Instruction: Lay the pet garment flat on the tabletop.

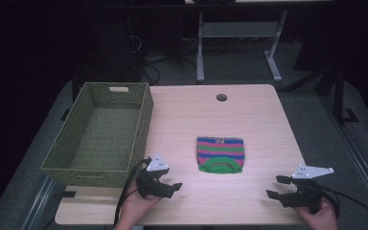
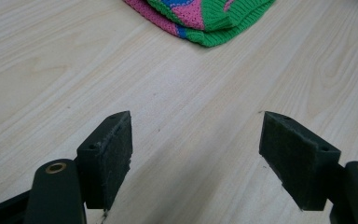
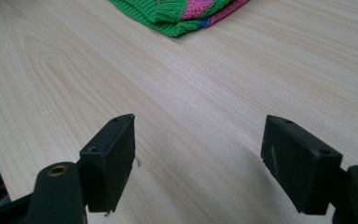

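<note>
Low in the frame, the left gripper (image 1: 171, 187) and right gripper (image 1: 276, 187) rest with fingers spread, holding nothing. Between them, slightly higher, a folded green, pink and blue striped knit (image 1: 220, 154) lies flat on the surface (image 1: 258, 124).

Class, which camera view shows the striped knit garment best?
The high view: the whole striped knit garment lies flat on the table. The left gripper view and right gripper view catch just its near edge.

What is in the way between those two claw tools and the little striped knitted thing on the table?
Nothing visible. The striped knit lies alone on the table, with bare wood between it and the left gripper and the right gripper. Both stand open. The basket sits off to the left, outside either path.
</note>
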